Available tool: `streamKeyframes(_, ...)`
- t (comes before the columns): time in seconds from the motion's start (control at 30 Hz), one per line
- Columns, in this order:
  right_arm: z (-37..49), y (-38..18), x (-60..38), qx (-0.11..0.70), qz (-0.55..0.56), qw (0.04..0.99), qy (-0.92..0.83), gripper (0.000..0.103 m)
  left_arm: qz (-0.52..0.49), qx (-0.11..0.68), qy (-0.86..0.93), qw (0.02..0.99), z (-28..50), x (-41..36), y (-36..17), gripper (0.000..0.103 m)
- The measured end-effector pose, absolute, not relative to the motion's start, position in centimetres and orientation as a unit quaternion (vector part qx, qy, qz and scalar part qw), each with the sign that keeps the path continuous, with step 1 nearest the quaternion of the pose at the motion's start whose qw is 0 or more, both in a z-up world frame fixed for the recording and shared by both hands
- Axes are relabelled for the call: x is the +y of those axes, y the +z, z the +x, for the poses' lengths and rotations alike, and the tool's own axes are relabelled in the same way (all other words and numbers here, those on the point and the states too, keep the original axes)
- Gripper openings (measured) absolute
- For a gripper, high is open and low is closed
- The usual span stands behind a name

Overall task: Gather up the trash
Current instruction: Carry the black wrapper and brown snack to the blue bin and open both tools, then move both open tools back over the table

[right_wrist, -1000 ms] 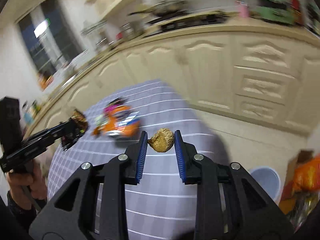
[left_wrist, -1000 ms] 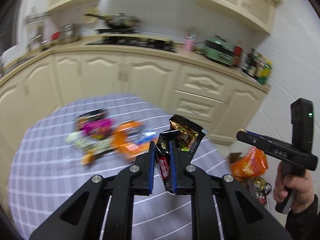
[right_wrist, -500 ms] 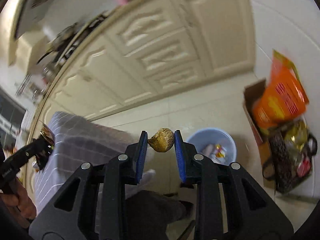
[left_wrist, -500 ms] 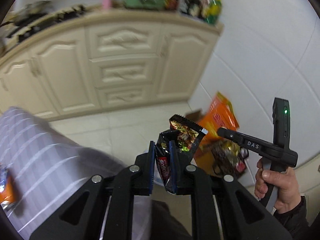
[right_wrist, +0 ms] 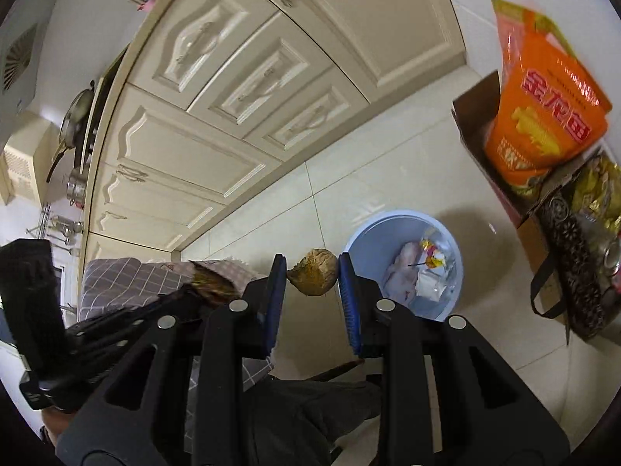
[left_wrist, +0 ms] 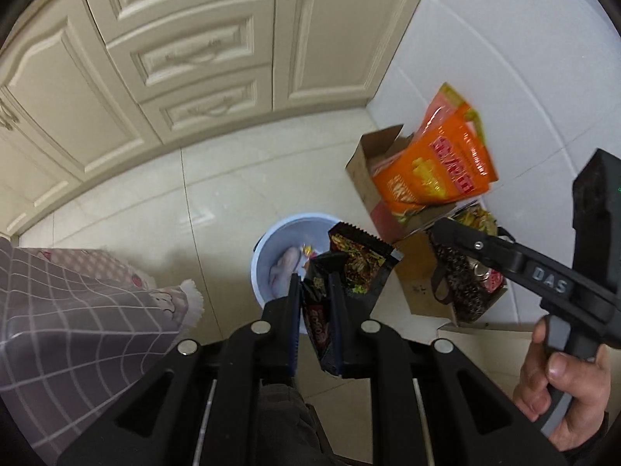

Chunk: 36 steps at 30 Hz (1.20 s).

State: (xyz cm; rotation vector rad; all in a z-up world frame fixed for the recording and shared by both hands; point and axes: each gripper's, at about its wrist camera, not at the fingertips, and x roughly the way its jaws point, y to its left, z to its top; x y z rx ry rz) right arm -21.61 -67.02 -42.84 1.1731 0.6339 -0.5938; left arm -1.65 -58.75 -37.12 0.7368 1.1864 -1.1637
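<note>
On the pale tiled floor beside the cream cabinets point(left_wrist: 186, 50) stands a light-blue bin point(right_wrist: 368, 237) with a few scraps already inside, a cardboard box point(left_wrist: 365, 163) of orange bags just beyond it. Above the bin, the left gripper point(left_wrist: 316, 291) pinches a dark snack wrapper point(left_wrist: 359, 260) between nearly closed jaws. The right gripper point(right_wrist: 312, 272) clamps a brown crumpled lump point(right_wrist: 314, 276) just beside the bin's rim.
</note>
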Motion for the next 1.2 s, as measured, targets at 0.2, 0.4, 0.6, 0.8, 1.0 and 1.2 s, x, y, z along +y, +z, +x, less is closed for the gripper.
streamKeyframes(0.2, -20.8, -45.7, -68.3, 0.293, 0.569, 0.719, -0.271, 0.032, 0.346, 0.532, -0.493, 0.595, -1.6, -60.9, -40.0, 0.018)
streamKeyframes(0.4, -22.7, -46.8, -68.7, 0.268, 0.597, 0.694, -0.301, 0.092, 0.342, 0.518, -0.476, 0.623, -0.8, -60.8, -39.0, 0.084)
streamKeyframes(0.6, -23.9, -45.5, -67.4, 0.271, 0.585, 0.693, -0.323, 0.097, 0.321, 0.494, -0.474, 0.654, -0.1, -59.2, -35.7, 0.087)
streamKeyframes(0.8, -23.9, -42.6, -65.5, 0.267, 0.568, 0.708, -0.323, 0.097, 0.302, 0.464, -0.492, 0.672, -1.0, -56.4, -31.6, 0.089)
streamKeyframes(1.0, -22.8, -37.7, -63.3, 0.254, 0.538, 0.739, -0.317, 0.097, 0.269, 0.431, -0.514, 0.692, -1.8, -52.6, -26.7, 0.089)
streamKeyframes(1.2, -20.4, -31.9, -60.6, 0.244, 0.497, 0.779, -0.294, 0.097, 0.224, 0.387, -0.524, 0.725, -1.2, -47.0, -21.4, 0.089)
